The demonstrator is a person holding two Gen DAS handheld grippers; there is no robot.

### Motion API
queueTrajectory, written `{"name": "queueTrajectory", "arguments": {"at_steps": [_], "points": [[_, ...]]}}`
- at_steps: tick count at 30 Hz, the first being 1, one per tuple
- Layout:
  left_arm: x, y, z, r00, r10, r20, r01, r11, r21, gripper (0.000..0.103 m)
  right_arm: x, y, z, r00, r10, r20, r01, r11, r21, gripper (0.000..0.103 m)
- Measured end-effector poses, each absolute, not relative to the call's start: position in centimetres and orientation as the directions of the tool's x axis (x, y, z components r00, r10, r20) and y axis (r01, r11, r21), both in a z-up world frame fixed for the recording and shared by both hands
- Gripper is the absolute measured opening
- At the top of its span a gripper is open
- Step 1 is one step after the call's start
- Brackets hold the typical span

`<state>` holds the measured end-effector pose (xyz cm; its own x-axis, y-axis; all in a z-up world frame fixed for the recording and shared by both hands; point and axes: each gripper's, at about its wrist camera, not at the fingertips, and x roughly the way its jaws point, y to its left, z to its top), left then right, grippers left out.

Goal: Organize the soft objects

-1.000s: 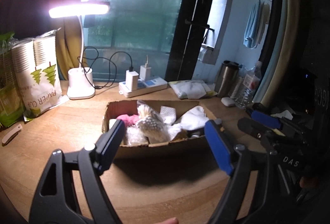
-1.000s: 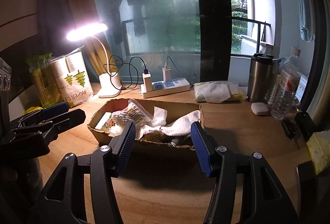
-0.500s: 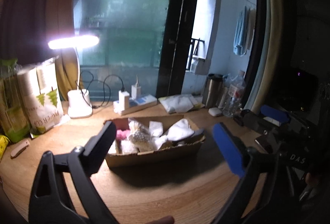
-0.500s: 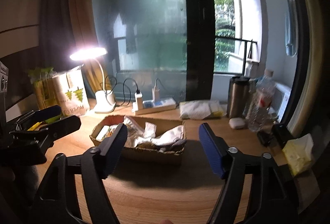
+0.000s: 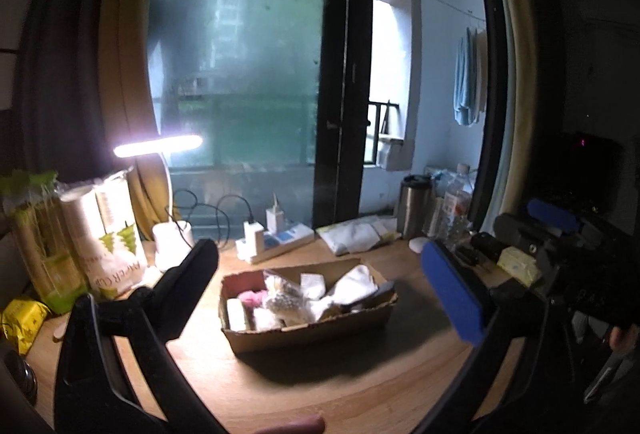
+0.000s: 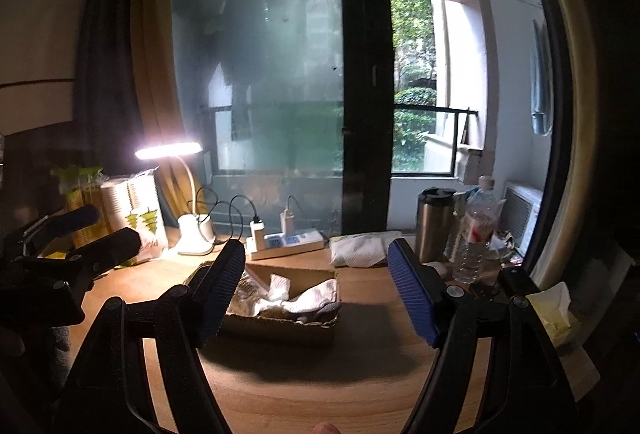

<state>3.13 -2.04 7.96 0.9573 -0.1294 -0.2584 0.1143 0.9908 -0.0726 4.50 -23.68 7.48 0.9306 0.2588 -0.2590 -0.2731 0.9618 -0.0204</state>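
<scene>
— Count on the desk?
— One cardboard box (image 5: 308,330), one lit desk lamp (image 5: 158,145), one power strip (image 5: 280,240) with two chargers plugged in.
— Drinks?
— One steel tumbler (image 6: 434,224), one plastic bottle (image 6: 476,234).
— Packs at left?
— Two sleeves of paper cups (image 5: 106,230). Grippers: two, left gripper (image 5: 320,280), right gripper (image 6: 316,288).

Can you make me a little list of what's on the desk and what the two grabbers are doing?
box: cardboard box on the wooden desk, full of soft things
inside: white cloth, pink fluffy thing, beaded bag
lamp: desk lamp, switched on
left gripper: jaws opening, nothing between them
right gripper: jaws opening, nothing between them
behind box: power strip
</scene>
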Motion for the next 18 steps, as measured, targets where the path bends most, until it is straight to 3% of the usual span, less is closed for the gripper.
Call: {"name": "queueTrajectory", "arguments": {"at_steps": [7, 18], "points": [[2.64, -1.79, 8.54, 0.972, -0.094, -0.216, 0.085, 0.995, -0.052, 0.102, 4.49, -23.98, 7.50, 0.939, 0.238, -0.247, -0.250, 0.968, -0.018, 0.083], [3.24, -1.83, 8.20, 0.965, -0.100, -0.244, 0.089, 0.995, -0.055, 0.102, 4.82, -23.94, 7.12, 0.937, 0.240, -0.254, -0.251, 0.968, -0.015, 0.083]]}}
